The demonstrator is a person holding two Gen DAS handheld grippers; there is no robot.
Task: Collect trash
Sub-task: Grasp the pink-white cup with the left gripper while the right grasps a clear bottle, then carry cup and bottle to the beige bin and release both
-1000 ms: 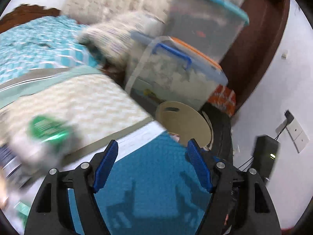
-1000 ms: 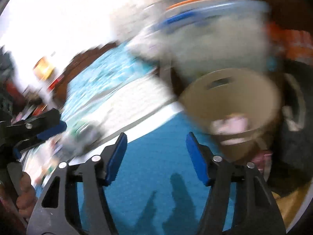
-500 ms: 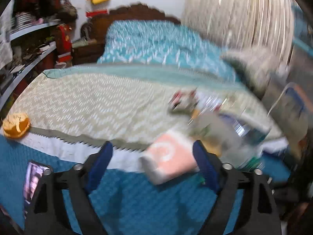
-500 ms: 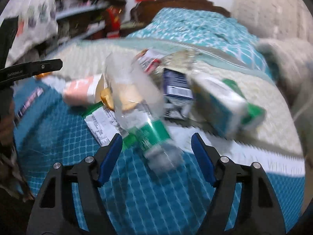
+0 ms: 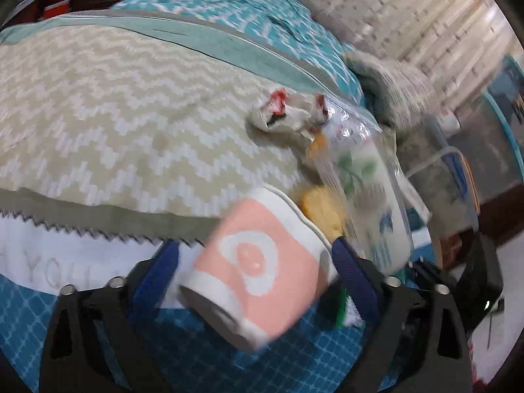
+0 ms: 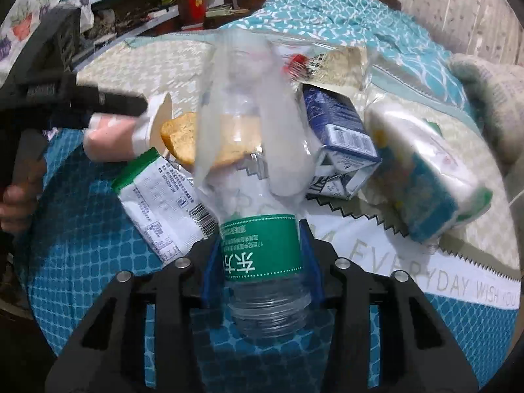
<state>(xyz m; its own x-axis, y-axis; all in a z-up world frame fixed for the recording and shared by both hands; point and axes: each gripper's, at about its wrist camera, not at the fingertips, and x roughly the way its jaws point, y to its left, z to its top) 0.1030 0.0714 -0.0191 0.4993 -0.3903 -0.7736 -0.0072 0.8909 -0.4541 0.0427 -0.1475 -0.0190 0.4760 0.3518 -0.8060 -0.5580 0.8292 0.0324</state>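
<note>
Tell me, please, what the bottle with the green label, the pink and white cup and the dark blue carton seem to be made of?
The bottle looks like thin clear plastic: the bread shows through it, and its wall is ribbed. The pink and white cup seems to be matte paper, with a rolled rim. The dark blue carton looks like coated paperboard, with folded edges and a printed barcode.
</note>
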